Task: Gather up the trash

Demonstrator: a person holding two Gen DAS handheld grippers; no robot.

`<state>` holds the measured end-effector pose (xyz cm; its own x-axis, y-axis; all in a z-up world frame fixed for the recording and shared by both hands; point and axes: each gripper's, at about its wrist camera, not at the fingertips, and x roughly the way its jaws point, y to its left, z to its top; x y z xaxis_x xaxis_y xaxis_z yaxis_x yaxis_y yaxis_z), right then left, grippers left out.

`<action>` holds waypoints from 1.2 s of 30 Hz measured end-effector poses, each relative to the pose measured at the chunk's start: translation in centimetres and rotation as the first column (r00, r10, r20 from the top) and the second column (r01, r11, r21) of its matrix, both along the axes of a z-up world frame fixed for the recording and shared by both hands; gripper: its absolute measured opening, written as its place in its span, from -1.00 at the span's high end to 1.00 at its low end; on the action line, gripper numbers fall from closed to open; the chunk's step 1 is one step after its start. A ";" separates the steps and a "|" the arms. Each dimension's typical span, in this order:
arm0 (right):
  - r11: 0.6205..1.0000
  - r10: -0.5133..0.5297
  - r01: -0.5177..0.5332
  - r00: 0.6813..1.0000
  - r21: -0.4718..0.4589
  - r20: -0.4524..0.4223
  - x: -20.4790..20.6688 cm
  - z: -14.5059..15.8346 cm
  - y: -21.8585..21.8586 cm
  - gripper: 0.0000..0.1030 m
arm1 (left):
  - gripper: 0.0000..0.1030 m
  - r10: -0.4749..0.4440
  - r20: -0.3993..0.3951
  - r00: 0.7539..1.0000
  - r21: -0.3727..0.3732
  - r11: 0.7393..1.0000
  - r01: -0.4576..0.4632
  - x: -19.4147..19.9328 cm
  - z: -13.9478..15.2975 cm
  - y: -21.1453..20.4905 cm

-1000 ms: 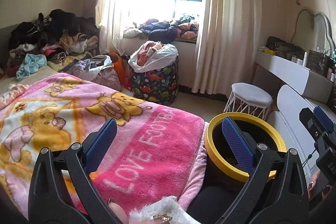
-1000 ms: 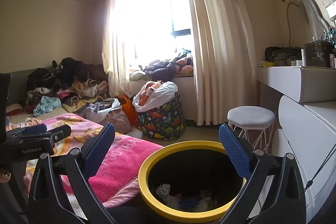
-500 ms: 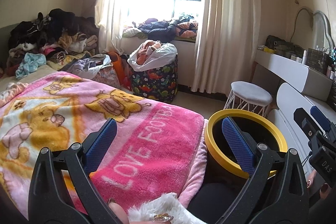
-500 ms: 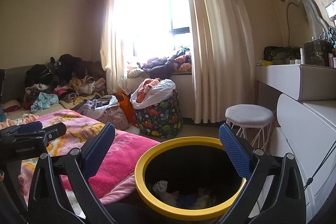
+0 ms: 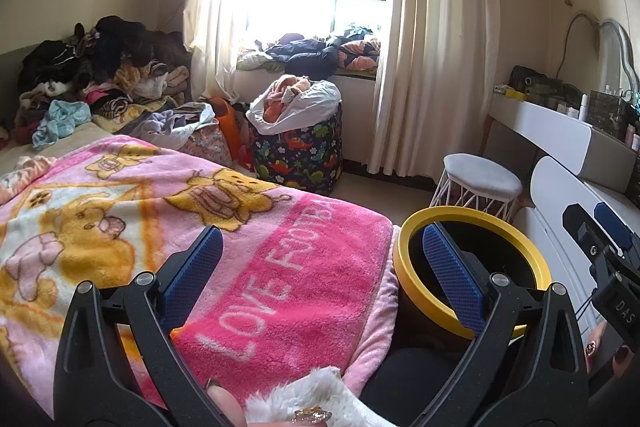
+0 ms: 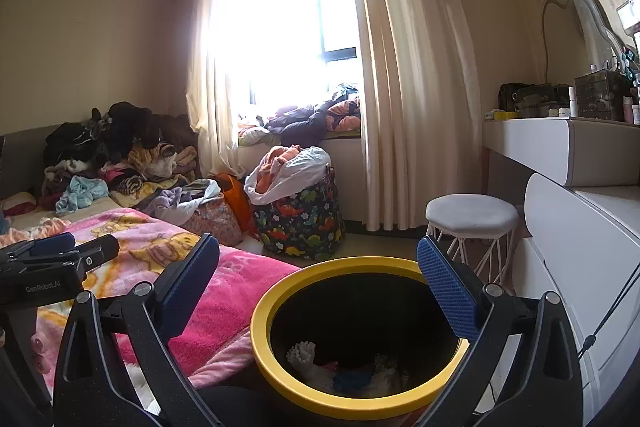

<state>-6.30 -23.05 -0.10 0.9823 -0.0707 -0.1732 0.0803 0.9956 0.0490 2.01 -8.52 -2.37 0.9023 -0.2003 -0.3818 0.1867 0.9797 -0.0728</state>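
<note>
Since a second ago both claws have barely drifted: the bin [image 6: 360,339] sits slightly lower and nearer in the right view, and the right claw [image 5: 600,247] shows a little more at the right edge of the left view.

Left claw [image 5: 320,267] hangs with its pads wide apart and nothing between them, over the foot end of the bed, where a pink blanket [image 5: 240,267] drapes over the edge. Right claw [image 6: 316,287] is likewise spread wide and empty, above the bin's yellow rim.

That bin stands on the floor touching the blanket's hanging corner, between the bed and a white cabinet [image 6: 580,267]. Trash [image 6: 344,371] lies at its bottom: white crumpled pieces and something blue.

Open floor runs beyond the bin toward a round stool [image 6: 472,215] and a dinosaur-print basket [image 6: 300,223] near the curtain [image 6: 416,107]. Clothes are piled at the bed's far end [image 5: 100,79]. A fluffy white sleeve [image 5: 304,399] shows at the bottom edge of the left view.
</note>
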 end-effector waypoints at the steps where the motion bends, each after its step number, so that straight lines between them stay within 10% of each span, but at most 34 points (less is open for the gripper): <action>1: 1.000 0.000 0.000 1.000 0.000 0.001 0.0 0.0 0.0 -0.87 | -0.79 0.000 0.000 1.000 -0.001 1.000 0.000 0.0 0.0 0.0; 36: 1.000 -0.001 0.001 1.000 0.000 -0.001 0.0 -0.1 0.0 -0.88 | -0.79 0.000 0.004 1.000 -0.001 1.000 0.000 0.0 -0.2 0.1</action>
